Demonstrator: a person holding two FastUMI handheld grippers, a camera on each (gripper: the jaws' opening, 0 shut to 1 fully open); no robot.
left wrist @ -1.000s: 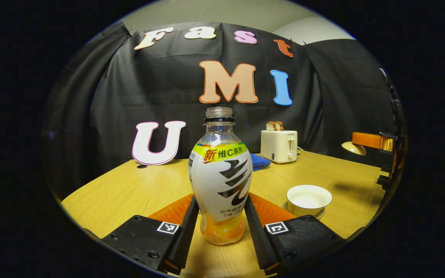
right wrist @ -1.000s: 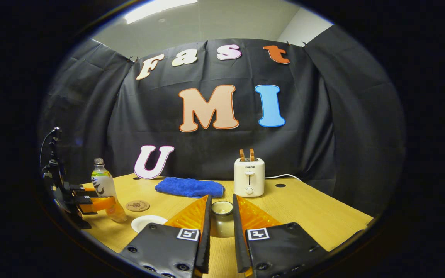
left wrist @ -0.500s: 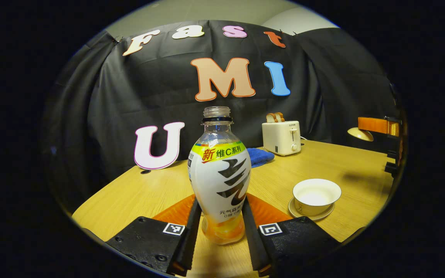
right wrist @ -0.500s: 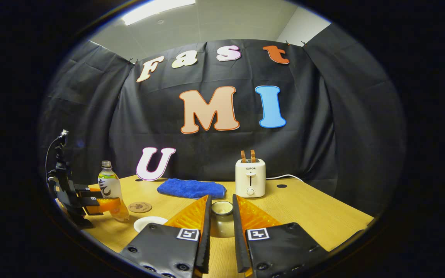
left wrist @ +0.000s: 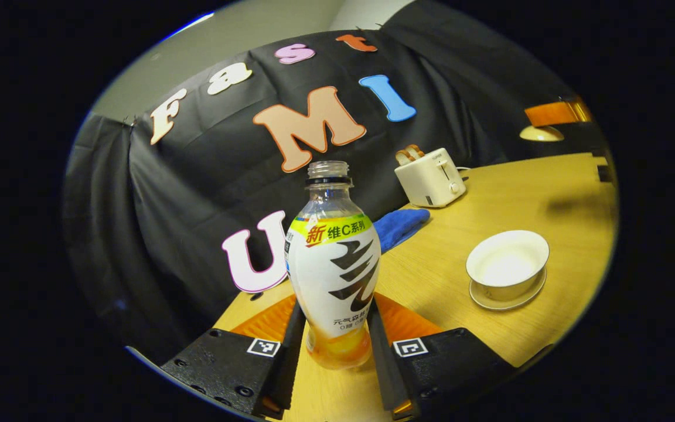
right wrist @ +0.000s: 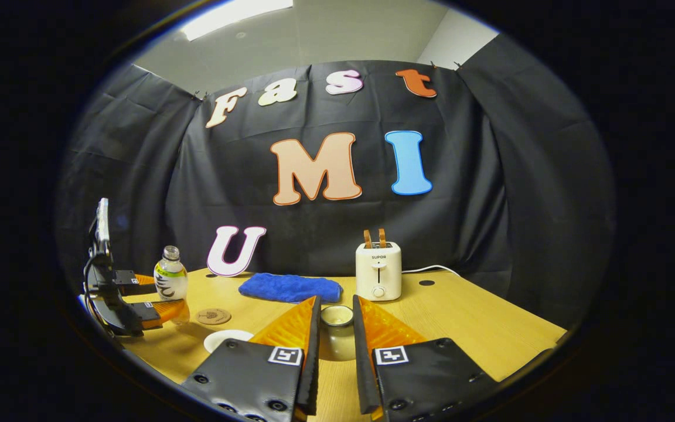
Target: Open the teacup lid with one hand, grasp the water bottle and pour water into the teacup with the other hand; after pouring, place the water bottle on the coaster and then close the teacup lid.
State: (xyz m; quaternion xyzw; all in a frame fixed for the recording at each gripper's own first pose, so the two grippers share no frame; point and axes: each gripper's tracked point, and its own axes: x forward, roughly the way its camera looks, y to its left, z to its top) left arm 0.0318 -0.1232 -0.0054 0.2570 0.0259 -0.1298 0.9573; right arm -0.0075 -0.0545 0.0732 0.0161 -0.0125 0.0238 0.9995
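Gripping the uncapped water bottle (left wrist: 334, 264) low on its body, our left gripper (left wrist: 330, 357) has both fingers pressed against its sides, with the table (left wrist: 548, 193) tilted in its view. The open teacup (left wrist: 507, 262) sits on its saucer (left wrist: 507, 296) to the right of the bottle. Our right gripper (right wrist: 335, 357) pinches the teacup lid (right wrist: 337, 334) by its sides, and the coaster (right wrist: 213, 316) lies just beside the raised bottle.

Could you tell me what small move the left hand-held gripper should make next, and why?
Probably carry the water bottle over the teacup and tip it: the left hand-held gripper grips it uncapped, and the right hand-held gripper holds the lid clear.
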